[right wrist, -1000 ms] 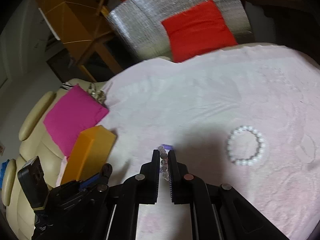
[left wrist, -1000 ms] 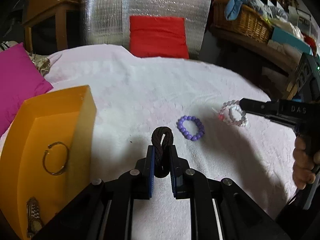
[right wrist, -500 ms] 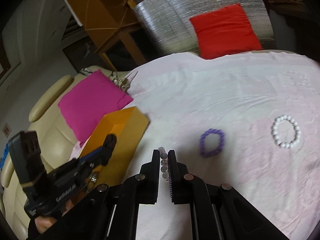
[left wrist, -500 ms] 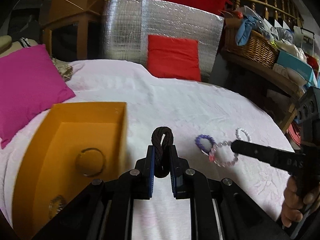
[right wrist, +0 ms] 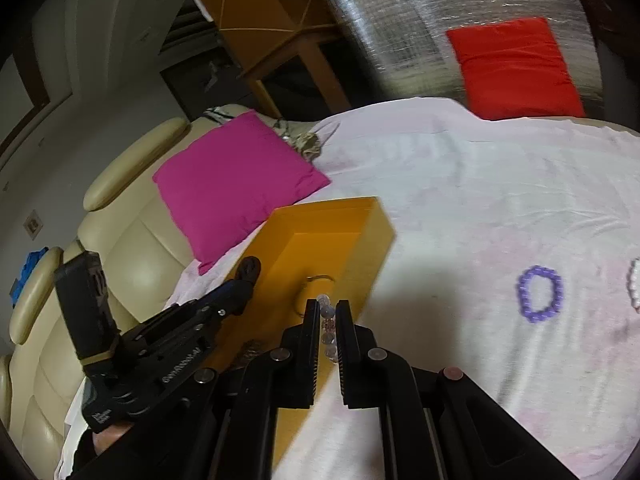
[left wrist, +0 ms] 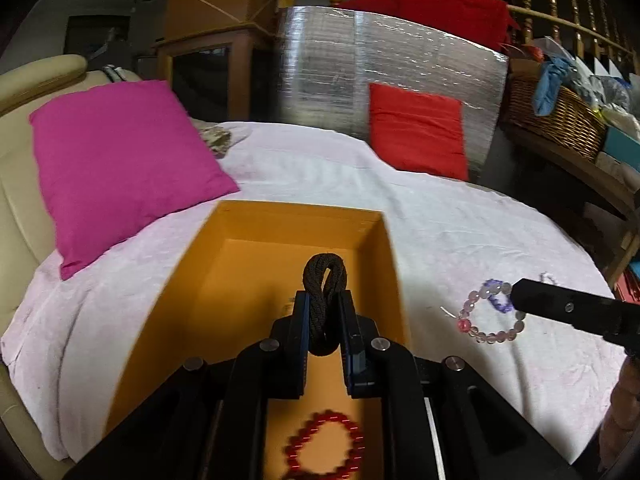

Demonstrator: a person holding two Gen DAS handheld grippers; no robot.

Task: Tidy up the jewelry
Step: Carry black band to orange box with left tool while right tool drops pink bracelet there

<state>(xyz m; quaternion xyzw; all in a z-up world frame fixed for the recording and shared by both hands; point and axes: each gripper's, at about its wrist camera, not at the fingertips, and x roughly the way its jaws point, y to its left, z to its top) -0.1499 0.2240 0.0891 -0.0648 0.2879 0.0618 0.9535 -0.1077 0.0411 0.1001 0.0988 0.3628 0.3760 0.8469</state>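
An open orange box (left wrist: pixel 188 280) lies on the pale pink cloth. My left gripper (left wrist: pixel 324 298) hovers over its inside, shut on a dark braided cord bracelet (left wrist: pixel 325 280). A red bead bracelet (left wrist: pixel 326 446) lies in the box below it. My right gripper (right wrist: pixel 326 304) is shut on a clear and pink bead bracelet (right wrist: pixel 327 312), held above the box's right wall (right wrist: pixel 372 240). A metal bangle (right wrist: pixel 316 280) rests in the box. In the left wrist view the bead bracelet (left wrist: pixel 488 334) hangs from the right gripper (left wrist: pixel 516 298). A purple bead bracelet (right wrist: pixel 540 294) lies on the cloth.
A white bead bracelet (right wrist: pixel 634 284) lies right of the purple one. A magenta cushion (left wrist: pixel 120 160) leans on a cream sofa (right wrist: pixel 120 240) left of the box. A red cushion (left wrist: pixel 416 132) and a silver foil panel (left wrist: pixel 340 72) stand behind. A wicker basket (left wrist: pixel 560 116) sits at the right.
Both grippers have moved left with their bracelets. The left one has gone from the cloth to over the box. The right one has lifted the bead bracelet to the box's edge.
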